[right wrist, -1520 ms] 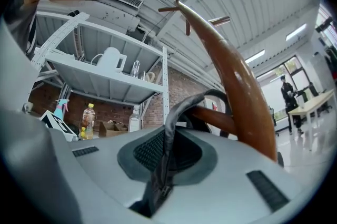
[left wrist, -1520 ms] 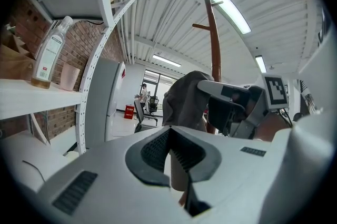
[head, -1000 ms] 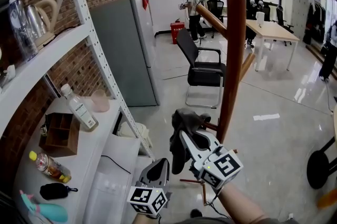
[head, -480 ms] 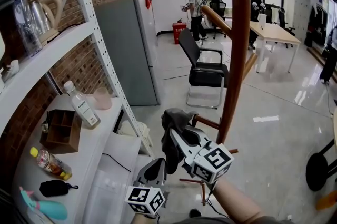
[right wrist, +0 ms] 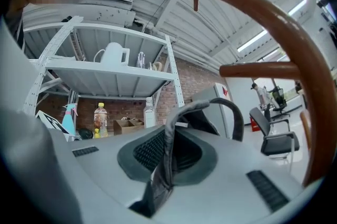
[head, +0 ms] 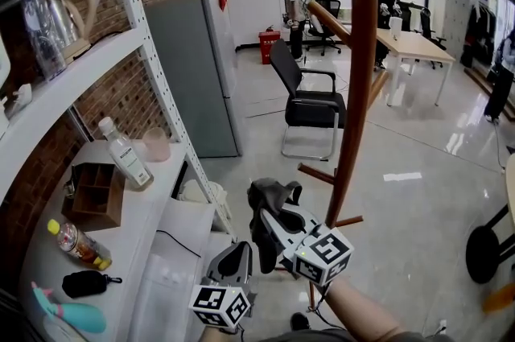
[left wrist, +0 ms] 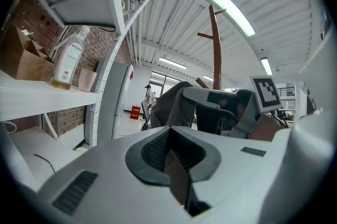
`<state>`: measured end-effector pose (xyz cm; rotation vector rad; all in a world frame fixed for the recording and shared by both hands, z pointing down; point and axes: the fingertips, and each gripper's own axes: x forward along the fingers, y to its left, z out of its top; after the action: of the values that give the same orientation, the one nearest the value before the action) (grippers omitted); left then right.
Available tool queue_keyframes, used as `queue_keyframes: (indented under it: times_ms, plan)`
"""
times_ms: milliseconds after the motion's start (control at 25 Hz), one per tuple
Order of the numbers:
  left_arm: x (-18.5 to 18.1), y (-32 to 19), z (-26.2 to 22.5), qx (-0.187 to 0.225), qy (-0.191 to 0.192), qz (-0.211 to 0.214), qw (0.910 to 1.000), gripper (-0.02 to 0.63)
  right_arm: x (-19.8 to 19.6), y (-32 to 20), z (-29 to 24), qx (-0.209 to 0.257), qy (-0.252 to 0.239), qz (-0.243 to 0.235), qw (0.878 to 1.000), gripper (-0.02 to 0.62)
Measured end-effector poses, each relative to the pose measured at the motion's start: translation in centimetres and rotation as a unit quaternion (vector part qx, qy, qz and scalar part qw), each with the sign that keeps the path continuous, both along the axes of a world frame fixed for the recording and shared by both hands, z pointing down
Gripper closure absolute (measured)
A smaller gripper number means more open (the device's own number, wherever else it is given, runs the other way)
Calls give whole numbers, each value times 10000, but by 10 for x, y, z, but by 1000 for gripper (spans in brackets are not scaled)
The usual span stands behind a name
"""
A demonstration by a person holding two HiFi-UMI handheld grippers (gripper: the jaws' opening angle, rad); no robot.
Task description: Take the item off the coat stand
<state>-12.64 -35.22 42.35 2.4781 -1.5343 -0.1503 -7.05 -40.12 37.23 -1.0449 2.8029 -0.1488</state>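
Note:
The coat stand point(head: 355, 91) is a brown wooden pole with slanting pegs, rising right of centre in the head view. A dark grey fabric item point(head: 268, 197) with a strap hangs from my right gripper point(head: 270, 213), which is shut on it just left of the pole and below a bare lower peg point(head: 317, 174). In the right gripper view the strap point(right wrist: 211, 106) loops up from between the closed pads of the right gripper point(right wrist: 164, 162). My left gripper point(head: 242, 255) sits lower left of the item, shut with nothing in it point(left wrist: 176, 167), and it sees the item point(left wrist: 166, 106) ahead.
A white shelving unit point(head: 150, 67) stands on the left with a clear bottle point(head: 122, 151), a pink cup point(head: 156, 145), a wooden box point(head: 90, 191) and a kettle point(head: 68, 18). Behind are a grey cabinet point(head: 189, 75), a black chair point(head: 310, 103), a table point(head: 414, 47) and people.
My right gripper has come down and a little left with the fabric item, which now hangs apart from the lower peg it was against. The left gripper has barely shifted.

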Motion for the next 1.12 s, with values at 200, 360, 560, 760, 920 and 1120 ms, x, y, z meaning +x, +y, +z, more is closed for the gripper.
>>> queue_keyframes:
  times_ms: [200,360,560,760,920,1120]
  plan:
    - [4,22,3,-30,-12,173,9998,600,2,28,12,-62,56,115,9999,566]
    - [6,44,6,-63,-10,310,9995,600,4,55,16,-110,74,272,9995,566]
    - [6,74,7,-79,-3,513,9987,600,6,91,19,-57,97,424,9990,566]
    - [9,103,12,-138,4,770,9969,600,14,127,25,-133,123,676,9975,566]
    - [12,126,21,-227,28,994,9948,600,23,155,36,-294,101,994,9946,566]
    - [16,149,34,-399,39,1236,9915,600,42,187,60,-616,257,1348,9886,566]
